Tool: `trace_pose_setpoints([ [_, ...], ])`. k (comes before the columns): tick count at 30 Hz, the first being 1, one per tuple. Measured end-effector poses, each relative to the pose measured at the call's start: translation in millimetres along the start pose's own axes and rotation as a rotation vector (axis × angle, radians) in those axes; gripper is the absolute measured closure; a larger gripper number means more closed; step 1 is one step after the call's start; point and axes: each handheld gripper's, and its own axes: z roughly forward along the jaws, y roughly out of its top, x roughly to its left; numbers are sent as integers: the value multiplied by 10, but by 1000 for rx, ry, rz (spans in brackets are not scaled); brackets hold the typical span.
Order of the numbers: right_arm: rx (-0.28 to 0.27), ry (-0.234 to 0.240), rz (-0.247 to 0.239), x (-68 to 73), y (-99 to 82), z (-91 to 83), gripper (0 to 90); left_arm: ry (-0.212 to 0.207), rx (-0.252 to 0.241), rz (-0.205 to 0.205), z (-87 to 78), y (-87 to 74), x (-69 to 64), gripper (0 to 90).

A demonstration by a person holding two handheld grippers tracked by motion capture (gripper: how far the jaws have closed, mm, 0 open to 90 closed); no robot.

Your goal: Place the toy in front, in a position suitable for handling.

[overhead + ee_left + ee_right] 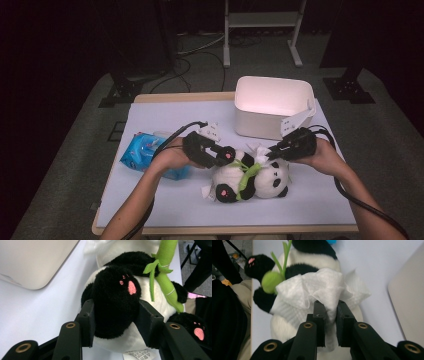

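A dim room with dark stands at the back frames a pale table [150, 117] lit from above, a person's two forearms reaching in from the near edge. Nearest on the table lies one plush panda [250, 179], on its side with its long axis running left to right, a green bamboo stalk [246, 176] across its belly. The left gripper [223, 156] comes at the toy from the left, its jaws clamped around one black paw [113, 301], pinning it. The right gripper [267, 154] comes from the right, jaws pinched closed on one white wipe [317, 291], which is draped over the panda's body just beside the bamboo. The wipe sits directly on the fur, so the right hand is the one placed to rub along the toy while the left steadies it. Farther left rests one blue wipes packet [145, 151], partly behind the left hand. Farthest, toward the right, stands one white bin [250, 120], open on top.
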Motion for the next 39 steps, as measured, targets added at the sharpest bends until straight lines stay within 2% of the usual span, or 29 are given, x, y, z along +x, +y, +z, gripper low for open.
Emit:
trace_pose_setpoints([
  [7,0,-11,53,-6,-308,-78,793,8,10,-15,49,-15,41,523],
  [12,-24,-11,69,43,-412,-106,794,6,23,-11,70,-22,63,518],
  [15,-29,-4,52,98,-381,-92,793,2,23,-16,83,-21,62,521],
  [24,-34,40,-29,267,-113,44,793,9,36,-16,127,3,59,523],
  [33,2,74,-85,351,63,230,794,10,46,-18,121,10,76,515],
  [35,15,65,-83,337,58,257,795,11,59,-17,101,9,77,466],
  [39,7,73,-41,227,-21,239,798,11,58,-27,25,-6,85,458],
])
